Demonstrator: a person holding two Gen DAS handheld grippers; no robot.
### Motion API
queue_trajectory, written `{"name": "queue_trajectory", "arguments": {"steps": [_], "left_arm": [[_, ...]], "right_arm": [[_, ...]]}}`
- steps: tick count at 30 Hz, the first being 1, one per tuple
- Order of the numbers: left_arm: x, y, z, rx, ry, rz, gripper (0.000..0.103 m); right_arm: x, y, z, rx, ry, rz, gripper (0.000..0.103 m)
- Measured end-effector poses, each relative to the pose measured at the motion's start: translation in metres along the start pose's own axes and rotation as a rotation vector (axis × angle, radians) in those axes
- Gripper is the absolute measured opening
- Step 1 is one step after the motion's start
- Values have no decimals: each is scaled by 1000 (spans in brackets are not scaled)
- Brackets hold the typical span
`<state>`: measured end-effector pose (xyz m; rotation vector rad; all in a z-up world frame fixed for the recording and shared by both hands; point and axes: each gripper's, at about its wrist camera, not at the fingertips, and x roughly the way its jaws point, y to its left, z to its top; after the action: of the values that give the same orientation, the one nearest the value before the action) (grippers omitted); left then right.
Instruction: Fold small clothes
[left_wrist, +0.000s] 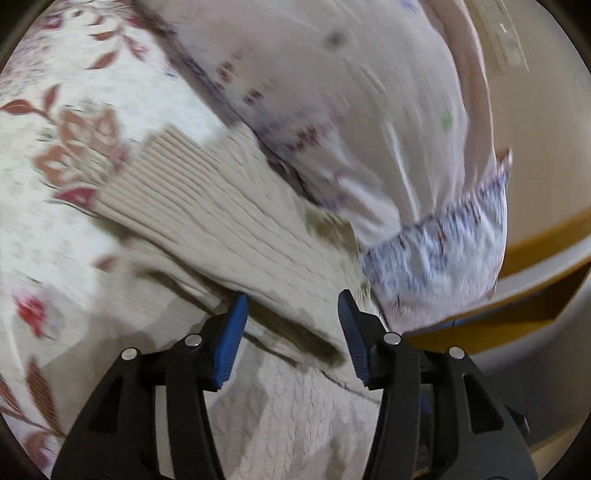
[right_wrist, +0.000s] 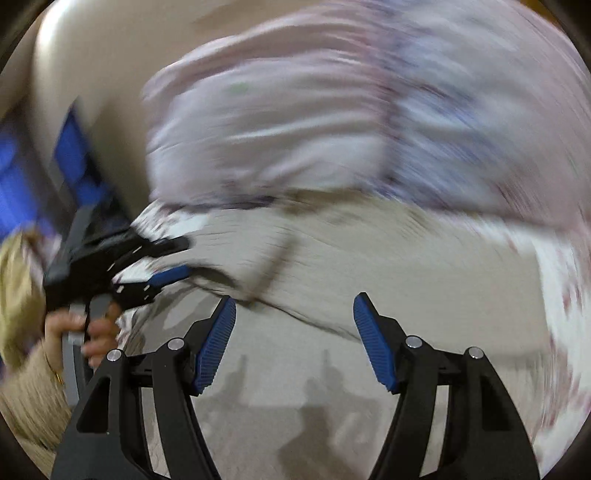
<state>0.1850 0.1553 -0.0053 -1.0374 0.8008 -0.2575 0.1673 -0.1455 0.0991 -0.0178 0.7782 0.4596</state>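
Note:
A beige ribbed knit garment (left_wrist: 221, 221) lies on a floral bedspread (left_wrist: 66, 110); its ribbed sleeve or hem points up-left and a thick folded edge runs between my left fingers. My left gripper (left_wrist: 293, 306) is open, its blue pads on either side of that fold without closing on it. In the right wrist view the same beige knit (right_wrist: 369, 266) spreads under my right gripper (right_wrist: 295, 306), which is open and empty above it. The left gripper (right_wrist: 170, 258) shows at the left there, held by a hand, jaws apart at the garment's edge. The view is motion-blurred.
A pale lilac pillow with a patterned border (left_wrist: 351, 110) lies just beyond the garment, touching it; it also shows in the right wrist view (right_wrist: 295, 129). A wooden bed frame edge (left_wrist: 535, 240) is at the right. Blue objects (right_wrist: 74, 155) stand at far left.

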Motion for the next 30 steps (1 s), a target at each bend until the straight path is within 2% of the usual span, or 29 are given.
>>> {"name": "queue_trajectory", "arguments": {"steps": [4,7,10,14,15,16,17,20,23,24,27,29,30], "left_arm": [[-4,10,19,-36,-35,16,52],[-2,12,27,-51,-42,12,52],[-5,10,33,-32,-51,19,53],[-6,7,35,4,-48,38,56],[-5,7,35,10,-46,41,56],[-5,7,34,13,-45,43,58],[-4,7,34,15,-43,49,59],[-4,10,32,16,-39,61,62],[-3,13,30,30,-35,77,62],[-2,13,29,32,-33,82,62],[0,15,27,44,-26,97,62],[2,15,26,55,-24,104,62],[2,15,26,61,-23,107,62]], "right_arm": [[38,65,15,-303,3,42,68],[76,94,18,-426,54,44,62],[112,111,21,-478,115,44,53],[144,120,28,-445,160,50,44],[150,121,30,-433,164,51,33],[156,121,32,-417,174,51,14],[159,119,33,-399,183,55,9],[151,103,35,-304,149,77,9],[125,64,42,-135,73,38,9],[114,47,44,-53,42,20,9],[59,-40,31,366,-80,-62,9],[35,-77,10,535,-104,-114,9],[25,-95,-5,598,-87,-123,10]]}}
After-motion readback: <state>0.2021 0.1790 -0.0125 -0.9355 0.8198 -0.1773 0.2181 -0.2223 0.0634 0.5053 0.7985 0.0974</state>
